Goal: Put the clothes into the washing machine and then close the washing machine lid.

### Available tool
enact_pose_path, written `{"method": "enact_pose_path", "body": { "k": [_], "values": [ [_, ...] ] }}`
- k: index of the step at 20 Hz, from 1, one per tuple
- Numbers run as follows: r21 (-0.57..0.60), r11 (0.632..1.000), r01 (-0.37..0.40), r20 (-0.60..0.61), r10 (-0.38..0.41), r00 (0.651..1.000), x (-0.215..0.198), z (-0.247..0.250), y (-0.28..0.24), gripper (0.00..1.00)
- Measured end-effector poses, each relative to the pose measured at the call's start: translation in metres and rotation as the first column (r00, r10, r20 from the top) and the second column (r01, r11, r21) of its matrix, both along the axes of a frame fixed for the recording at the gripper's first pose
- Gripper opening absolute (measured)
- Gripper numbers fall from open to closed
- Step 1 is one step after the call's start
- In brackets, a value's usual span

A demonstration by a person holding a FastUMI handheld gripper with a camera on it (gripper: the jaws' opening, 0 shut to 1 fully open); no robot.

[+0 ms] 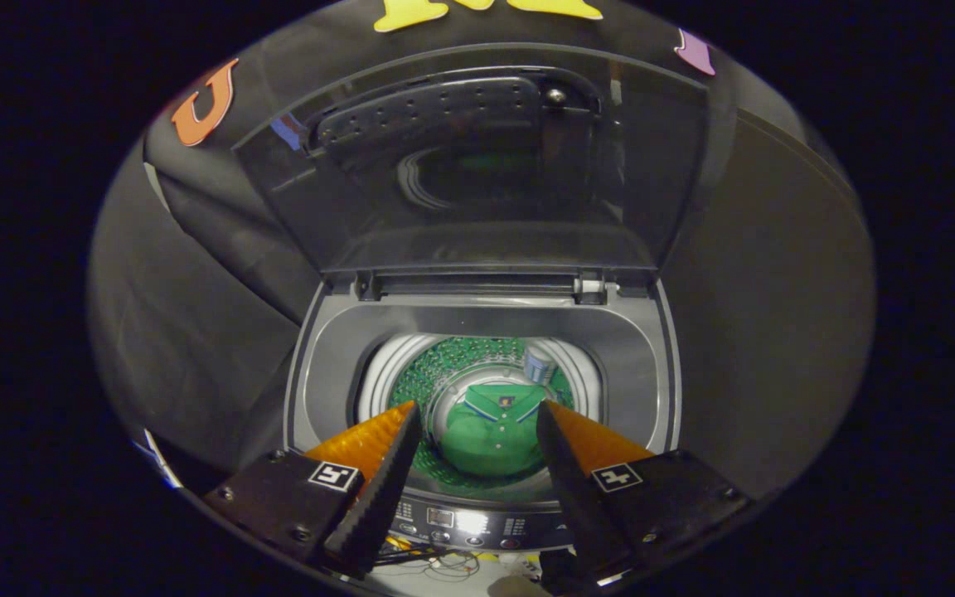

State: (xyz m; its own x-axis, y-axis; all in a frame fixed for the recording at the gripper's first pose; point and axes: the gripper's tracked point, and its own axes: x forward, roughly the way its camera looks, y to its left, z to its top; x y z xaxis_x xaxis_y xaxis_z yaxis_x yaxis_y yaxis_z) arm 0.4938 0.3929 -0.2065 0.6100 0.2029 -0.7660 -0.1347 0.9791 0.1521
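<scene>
My claw [477,431] hangs spread and empty over the grey top-loading washing machine [660,373]; a green polo shirt [490,427] lies in its drum, clear lid [477,166] upright.

A staged laundry corner in a recording booth: a grey top-loading washing machine [486,332] sits at centre frame, its tinted transparent lid [477,166] raised in the upper half, its button panel [461,524] at the bottom, with draped black cloth [196,274] closing in left and right.
</scene>
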Motion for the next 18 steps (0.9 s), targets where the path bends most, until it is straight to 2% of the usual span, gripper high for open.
{"method": "enact_pose_path", "body": {
  "k": [10,18],
  "values": [
    [-0.041,0.999,-0.023,0.141,0.029,0.990,0.006,0.056,-0.003,0.88],
    [-0.031,0.999,-0.022,0.338,0.031,0.941,0.027,0.147,0.003,0.88]
  ]
}}
